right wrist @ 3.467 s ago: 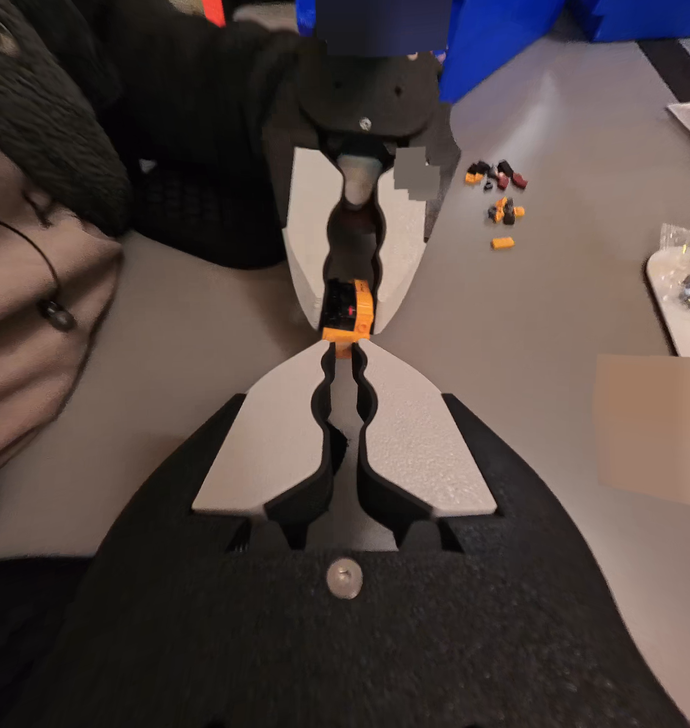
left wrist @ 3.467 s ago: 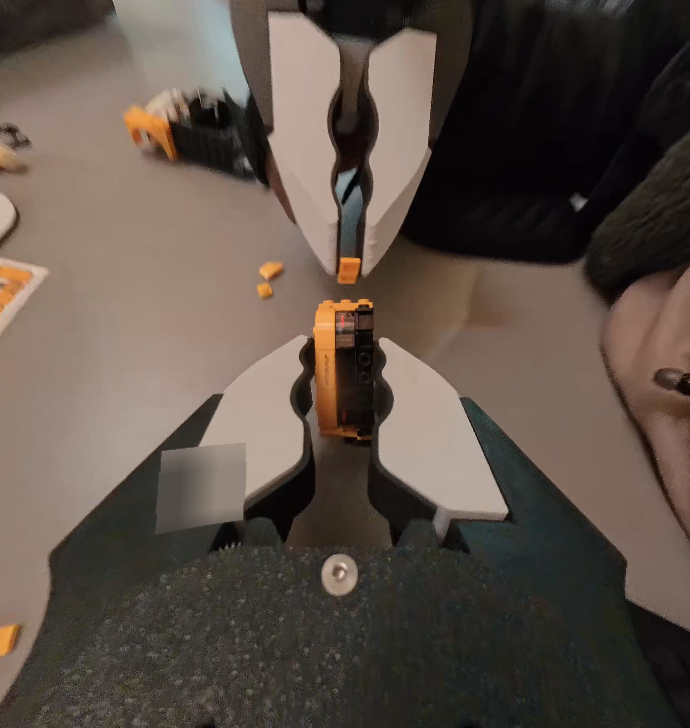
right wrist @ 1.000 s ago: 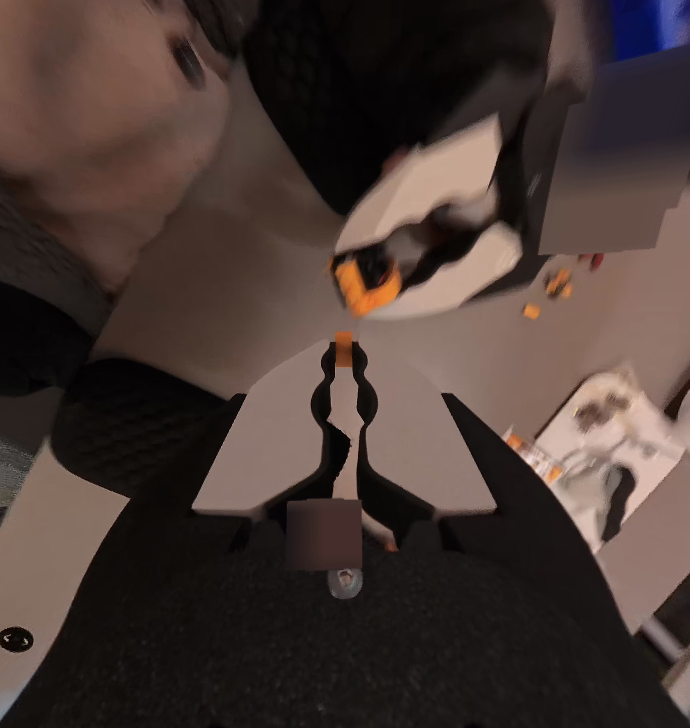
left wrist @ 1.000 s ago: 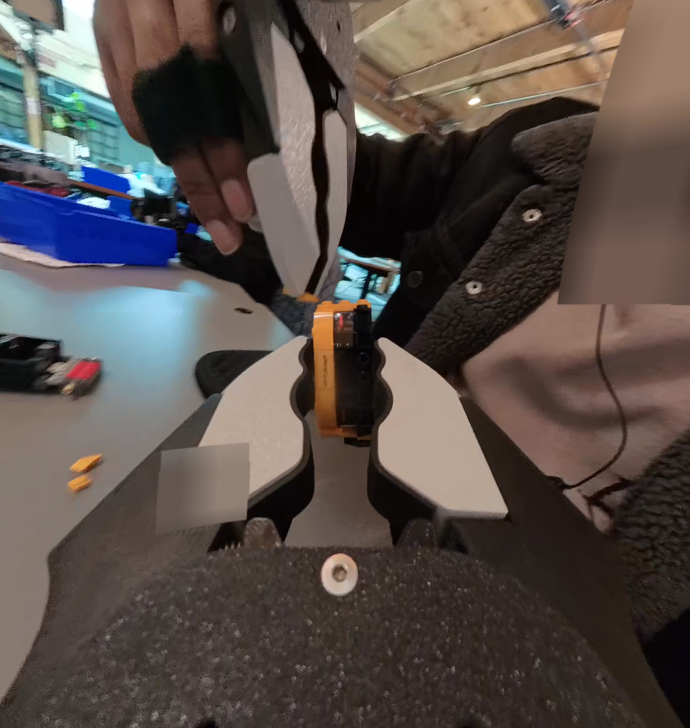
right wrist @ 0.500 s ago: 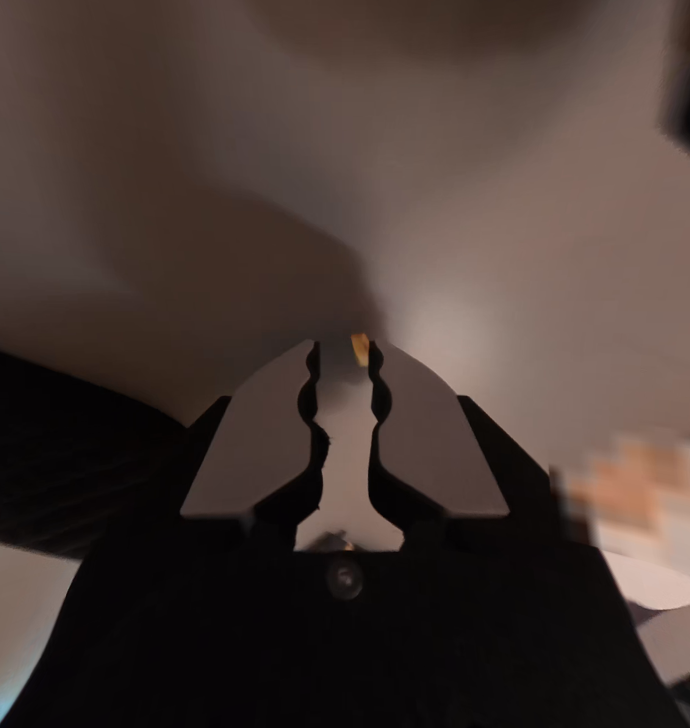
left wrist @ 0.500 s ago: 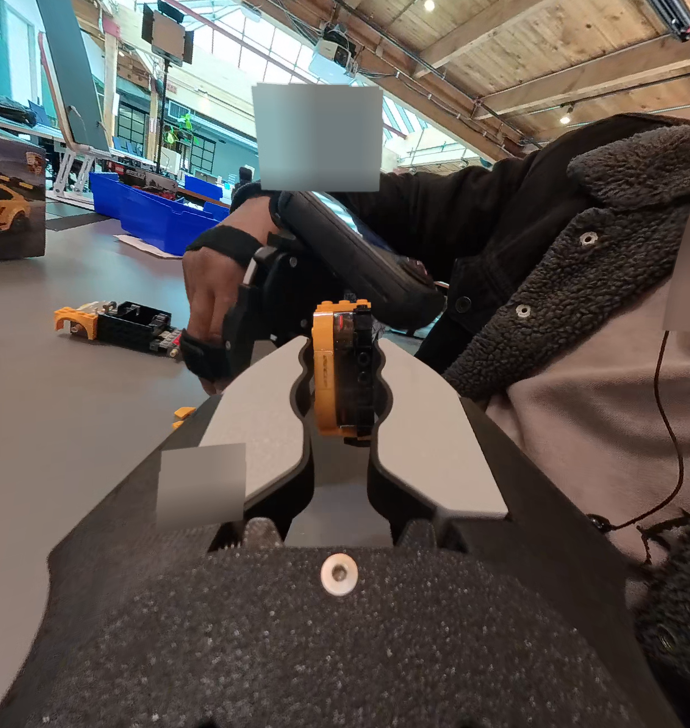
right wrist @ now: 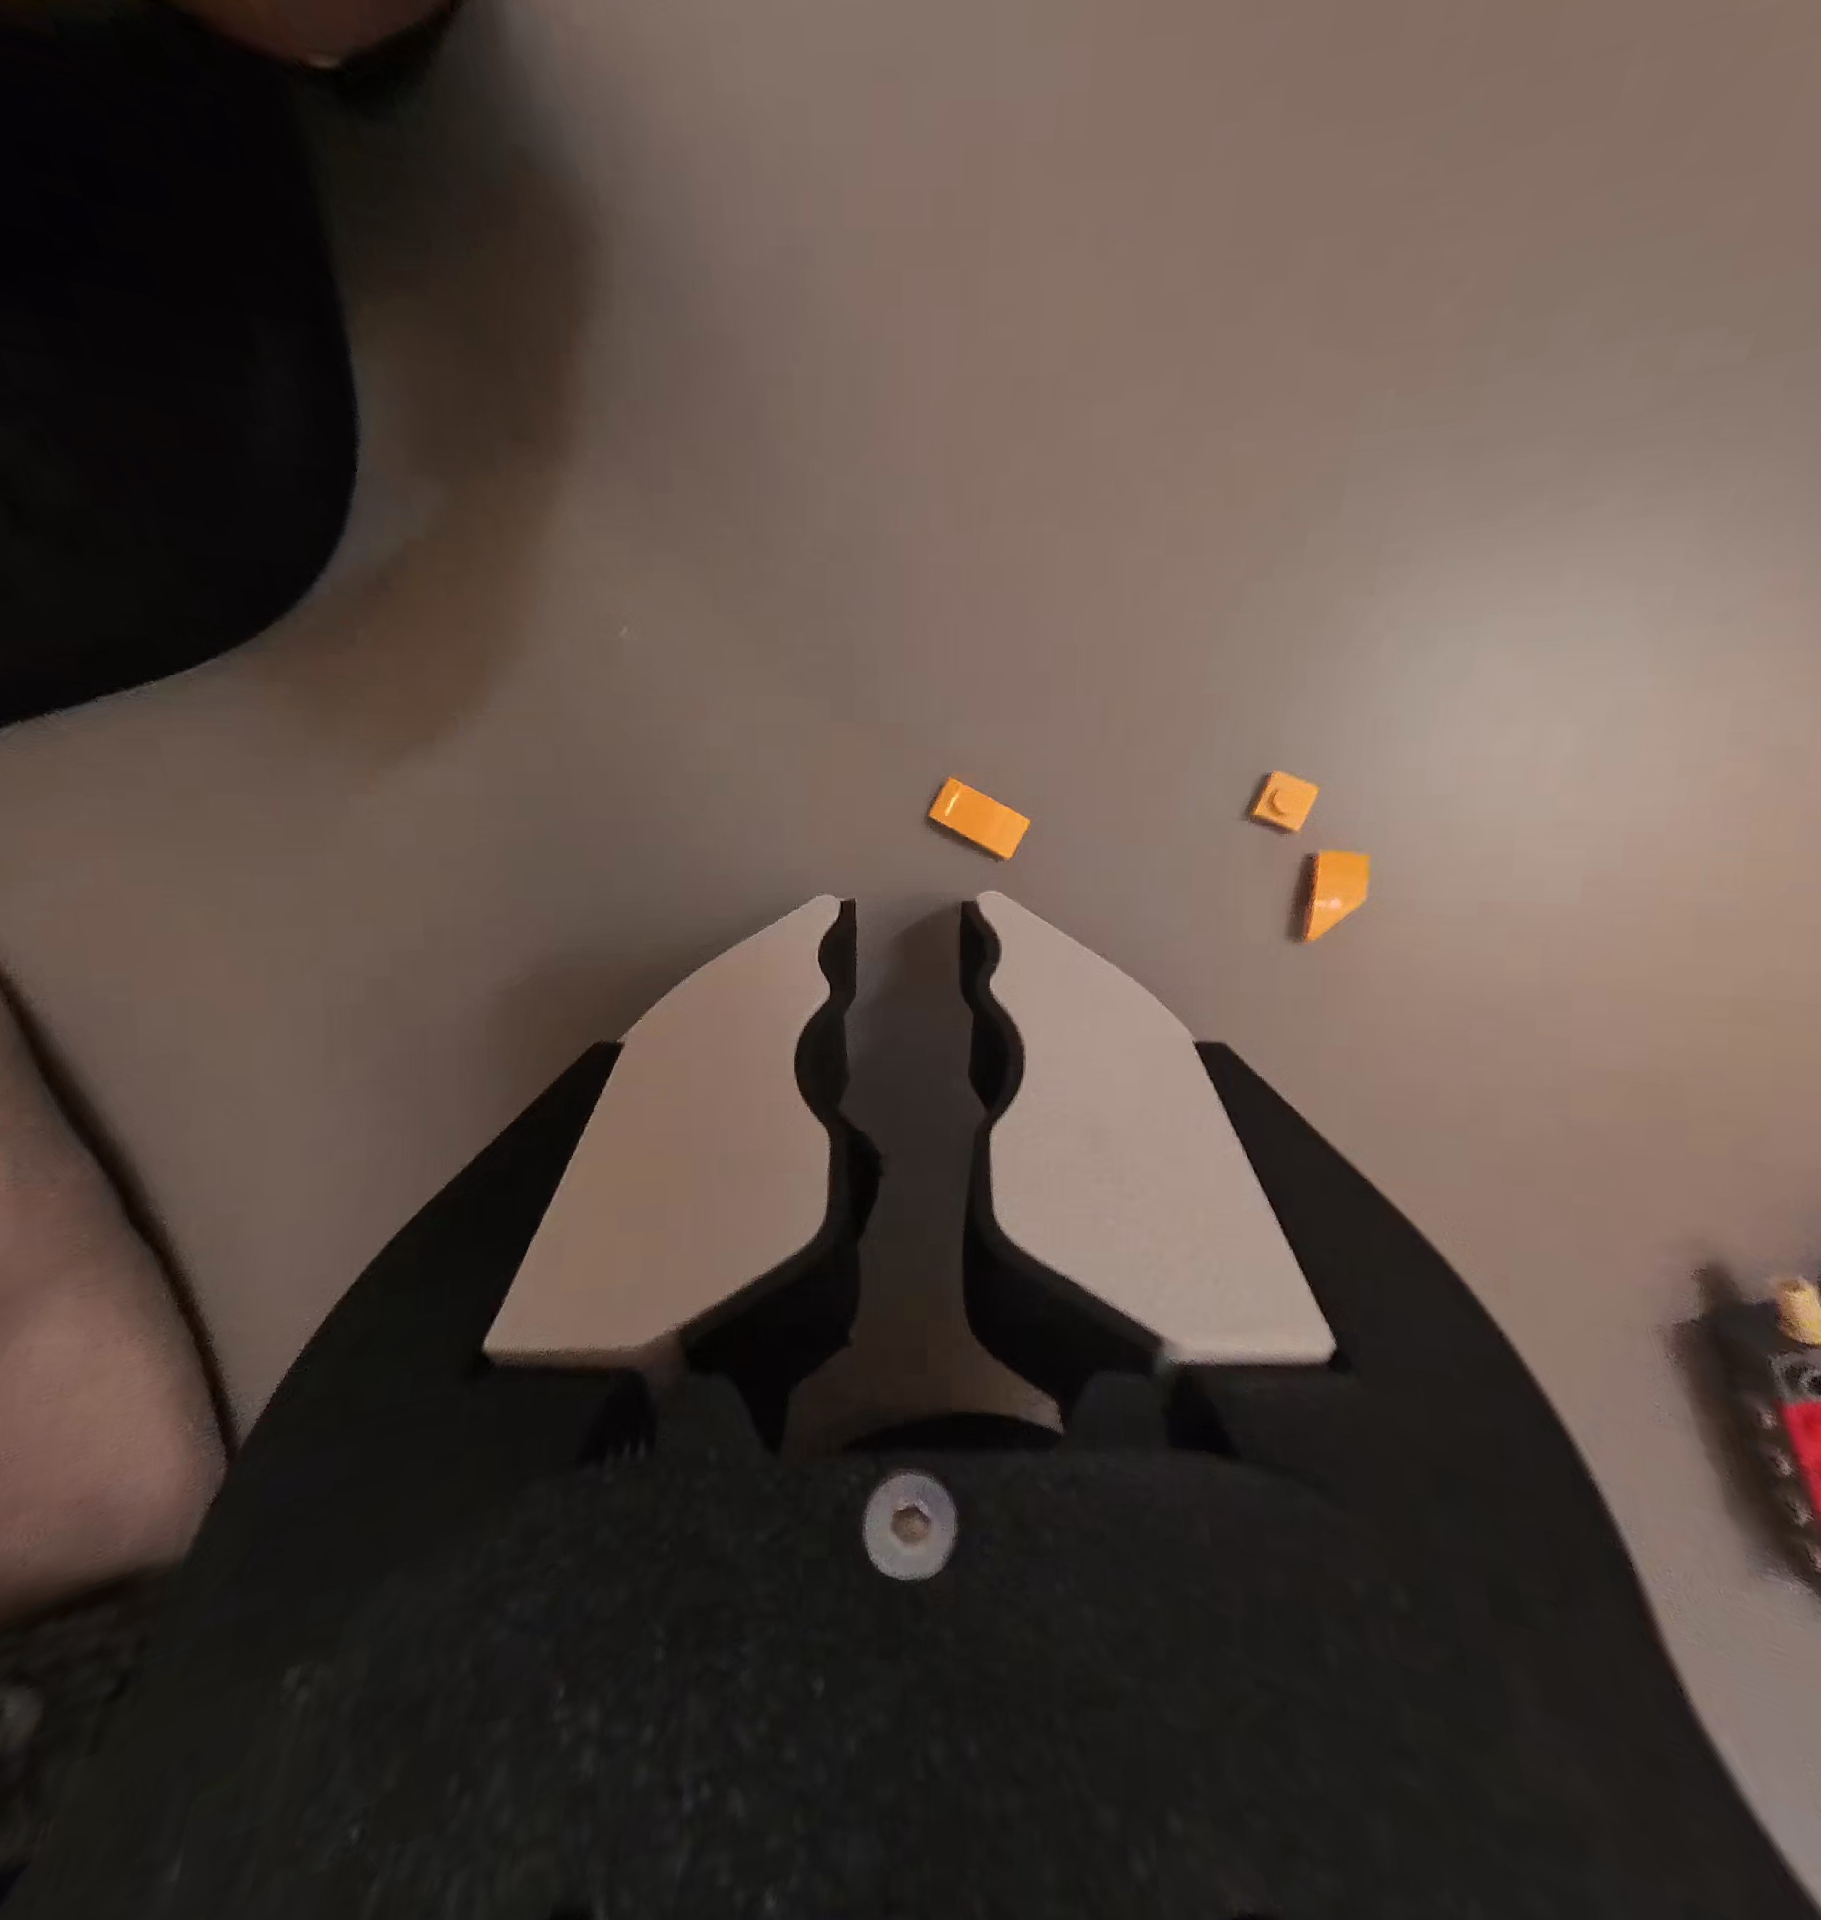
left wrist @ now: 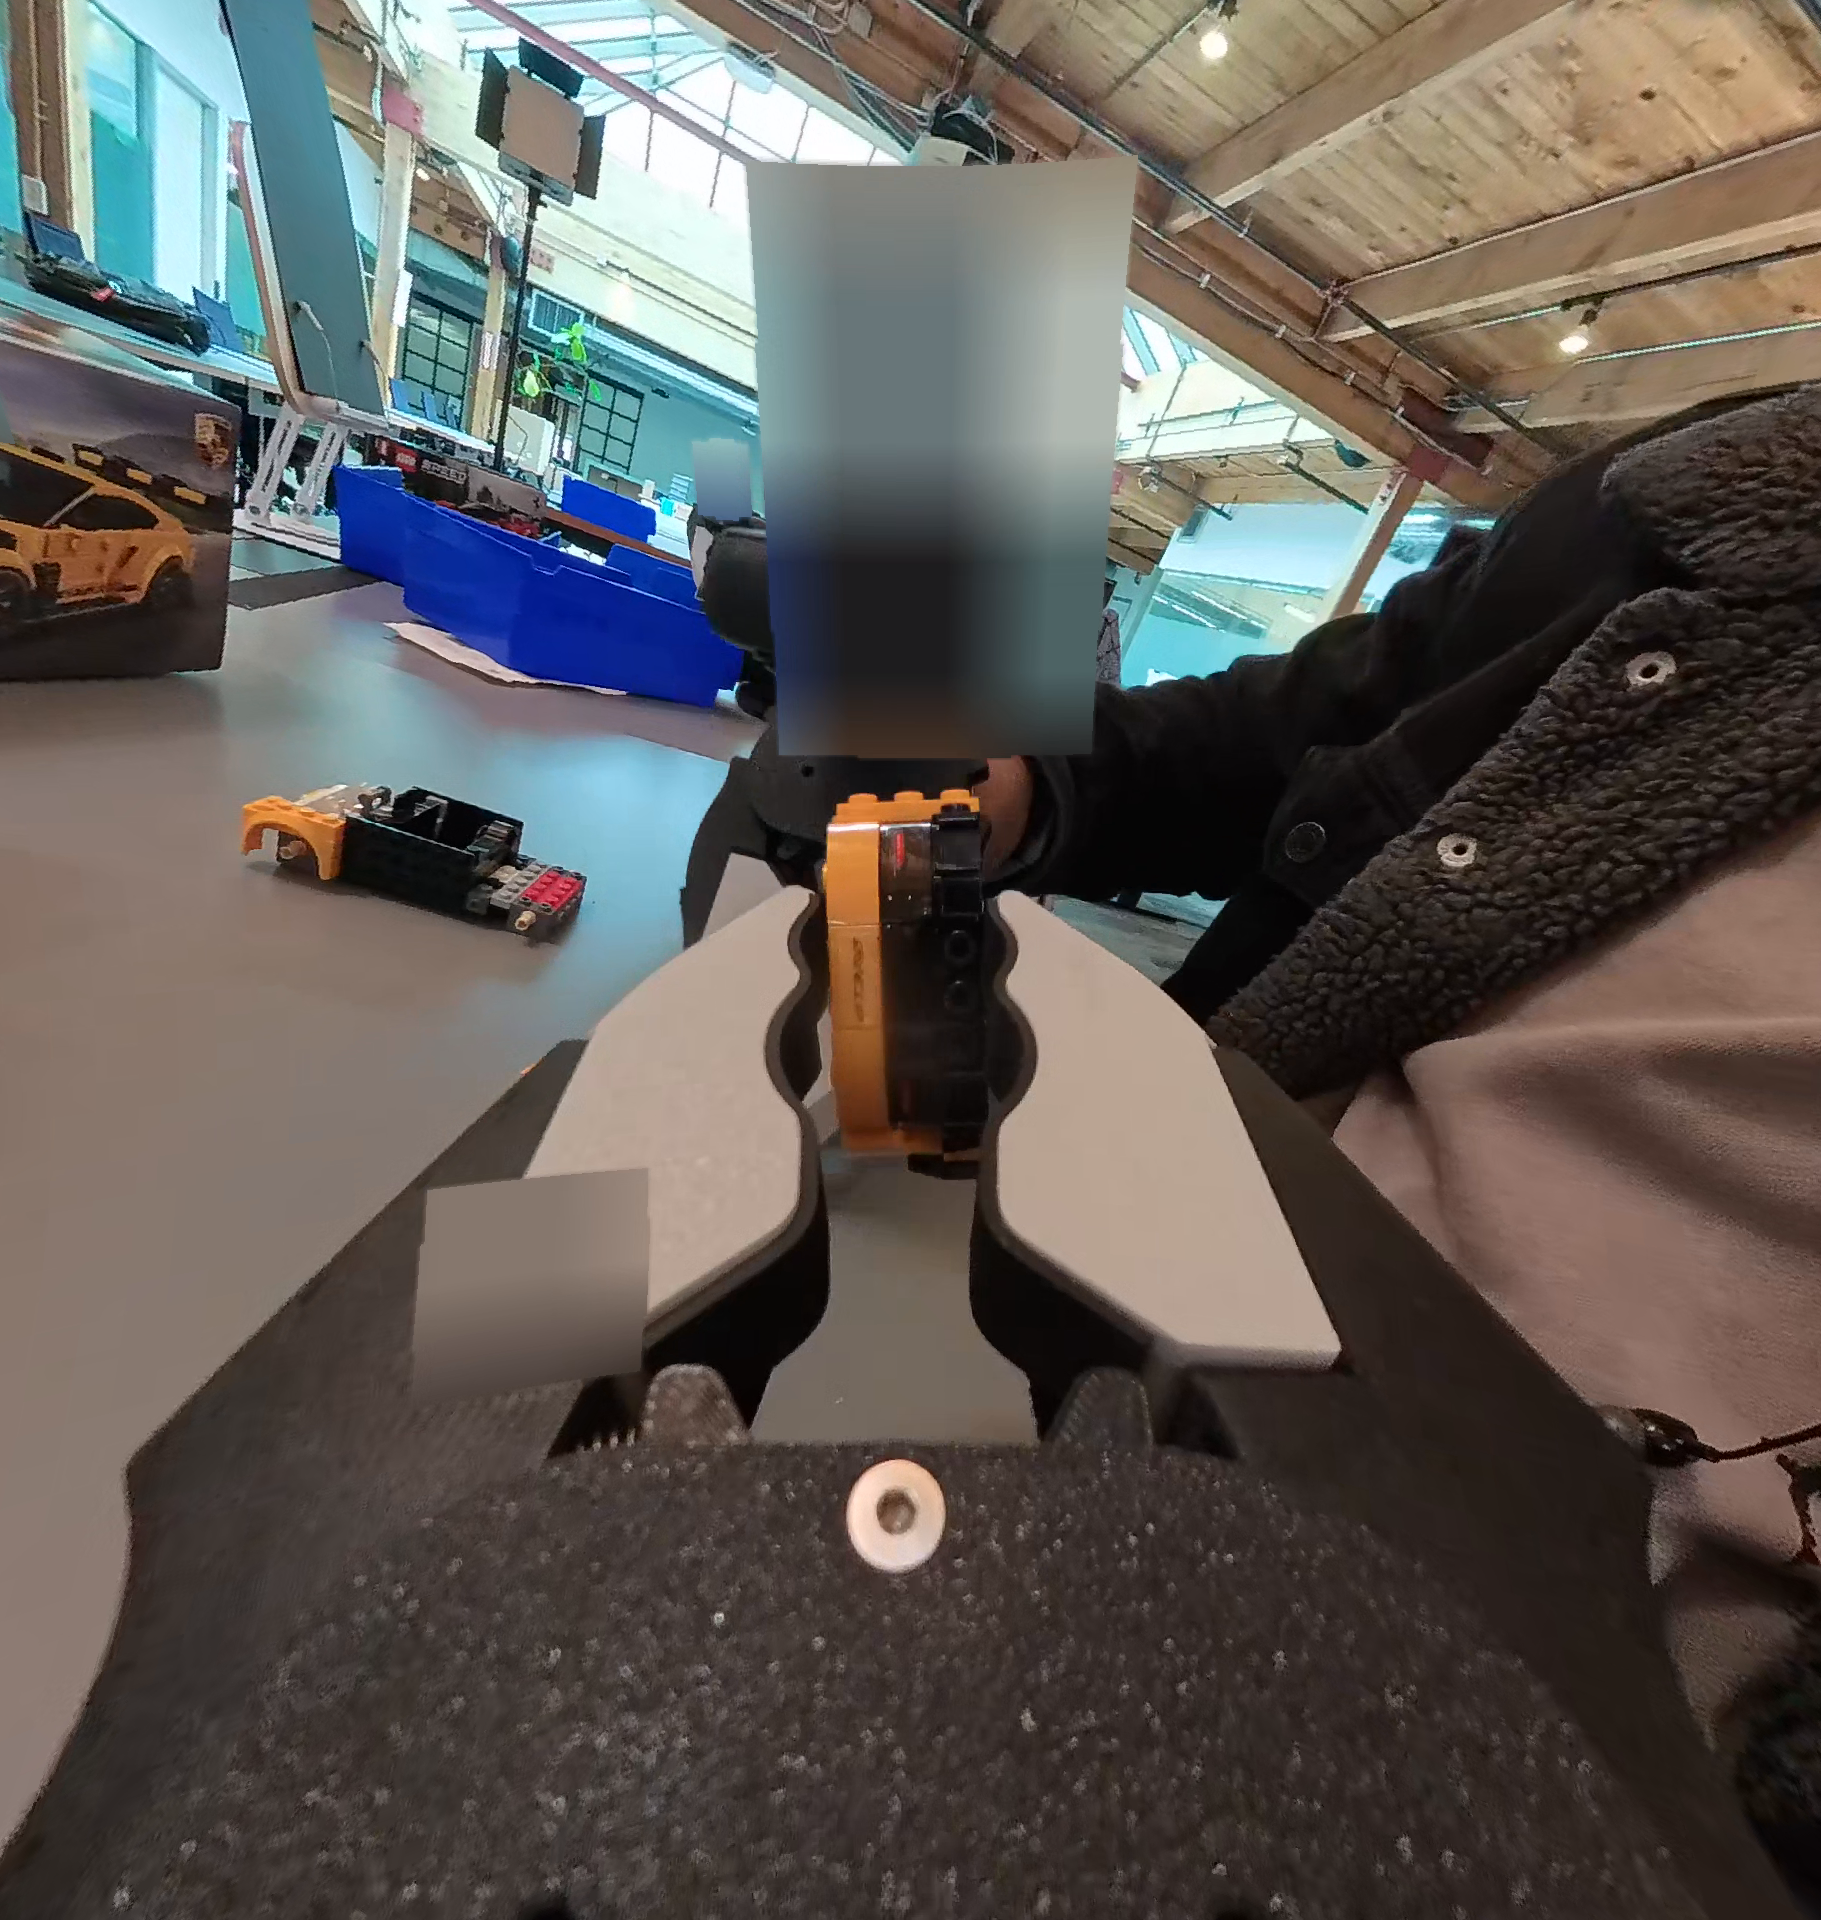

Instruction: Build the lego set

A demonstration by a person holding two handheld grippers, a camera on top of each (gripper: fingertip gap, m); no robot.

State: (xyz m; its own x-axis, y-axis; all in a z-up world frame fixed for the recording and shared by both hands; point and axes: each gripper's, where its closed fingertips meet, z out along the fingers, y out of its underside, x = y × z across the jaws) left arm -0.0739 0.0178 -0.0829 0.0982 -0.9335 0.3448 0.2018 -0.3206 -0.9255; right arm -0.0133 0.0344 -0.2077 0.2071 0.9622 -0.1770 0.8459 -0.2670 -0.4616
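Note:
My left gripper point(left wrist: 906, 914) is shut on an orange and black lego sub-assembly point(left wrist: 904, 987) and holds it upright above the grey table, studs up. My right gripper point(right wrist: 906, 906) is open and empty, pointing down at the table. A small orange tile point(right wrist: 979, 818) lies on the table just beyond its tips. Two more small orange pieces, a stud plate point(right wrist: 1284, 801) and a slope point(right wrist: 1332, 894), lie to the right. The partly built black car chassis point(left wrist: 418, 847) with an orange wheel arch lies farther back on the left; its corner shows in the right wrist view point(right wrist: 1810, 1444).
The lego set box point(left wrist: 85, 540) with a yellow car picture stands at the far left. Blue bins point(left wrist: 542, 603) stand at the back of the table. A person in a dark fleece jacket point(left wrist: 1612, 831) sits close on the right; a sleeve point(right wrist: 127, 364) shows in the right wrist view. The left gripper's tips are roughly 15 cm from the right gripper's. The right tips stand about 5 cm off the stud plate point(right wrist: 1284, 801). The slope point(right wrist: 1332, 894) is closer to my right gripper, around 6 cm from its tips; the left tips are 15 cm off.
My right gripper has swung away from the sub-assembly, down over the table, and opened; the small orange piece it held now lies on the table. My left gripper has tilted up, still gripping.

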